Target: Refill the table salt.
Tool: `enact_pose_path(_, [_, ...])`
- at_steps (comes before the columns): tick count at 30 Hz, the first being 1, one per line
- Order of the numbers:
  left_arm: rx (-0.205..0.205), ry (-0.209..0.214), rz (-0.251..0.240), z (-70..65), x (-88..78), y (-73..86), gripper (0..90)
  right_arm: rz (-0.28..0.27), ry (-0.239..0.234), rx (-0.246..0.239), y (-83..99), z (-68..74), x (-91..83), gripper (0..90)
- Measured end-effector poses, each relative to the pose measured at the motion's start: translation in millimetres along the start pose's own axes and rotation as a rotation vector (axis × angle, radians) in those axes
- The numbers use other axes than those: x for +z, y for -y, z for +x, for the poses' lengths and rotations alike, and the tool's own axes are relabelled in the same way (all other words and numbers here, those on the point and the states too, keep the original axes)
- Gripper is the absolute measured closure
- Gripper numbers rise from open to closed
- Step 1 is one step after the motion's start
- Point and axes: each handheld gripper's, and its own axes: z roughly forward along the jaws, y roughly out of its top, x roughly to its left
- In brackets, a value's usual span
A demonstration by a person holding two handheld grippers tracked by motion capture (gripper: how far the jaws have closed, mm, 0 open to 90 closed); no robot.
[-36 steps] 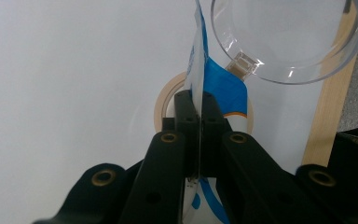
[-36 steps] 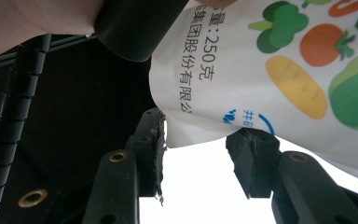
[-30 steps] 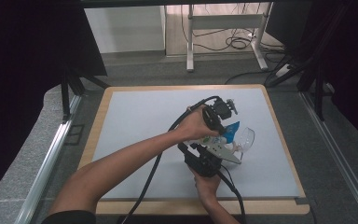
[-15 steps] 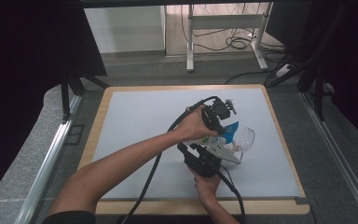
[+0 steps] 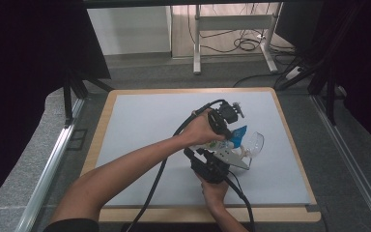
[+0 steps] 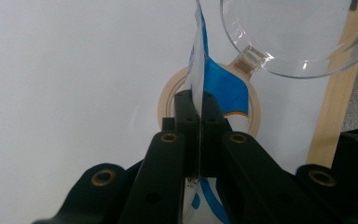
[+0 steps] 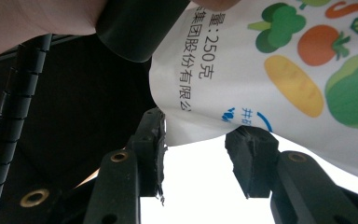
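Two jaws: left gripper (image 6: 193, 105) pinches pouch (image 6: 219, 84) beside seemingly empty clear cup (image 6: 298, 32); right gripper (image 7: 196, 144) gapes.

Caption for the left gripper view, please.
Left hand-held gripper shut on the edge of a blue-and-white pouch, beside a clear plastic bowl.

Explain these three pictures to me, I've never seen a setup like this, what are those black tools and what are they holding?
A person sits at a white table and works with two hand-held grippers, black tongs with two jaws each. The high view looks down from above. The other two pictures come from small cameras riding on each gripper, looking along its jaws.

The left gripper is shut on the edge of a white and blue pouch. The right gripper sits at the pouch's lower edge with its jaws apart; I cannot tell whether they press on it. Beside the pouch there is a clear plastic cup, and under it a roll of tape.
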Motion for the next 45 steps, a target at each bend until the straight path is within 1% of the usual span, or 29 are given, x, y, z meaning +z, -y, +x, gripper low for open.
enact_pose_path(14, [0.003,-0.001,-0.002,-0.9,-1.4,-1.3,89.8,-0.006,0.000,0.000,-1.4,0.2,-0.6,58.4])
enact_pose_path(19, [0.006,-0.002,-0.005,-1.0,-2.1,-1.9,89.9,-0.008,-0.003,0.007,-2.8,0.9,-1.4,58.4])
enact_pose_path(21, [0.006,-0.002,-0.005,-0.9,-2.4,-1.9,89.9,-0.012,-0.001,-0.002,-2.8,0.6,-1.3,58.4])
enact_pose_path(23, [0.005,-0.002,-0.007,-0.7,-2.4,-1.8,89.9,-0.012,-0.002,0.002,-3.0,1.0,-1.5,58.3])
enact_pose_path(40, [0.004,0.002,-0.004,-1.0,-2.5,-0.8,89.8,-0.017,0.004,-0.011,-1.6,2.0,-1.1,58.4])
enact_pose_path(45, [0.006,0.008,-0.007,1.8,-1.4,2.2,89.8,-0.011,0.004,-0.014,0.7,2.6,0.1,58.5])
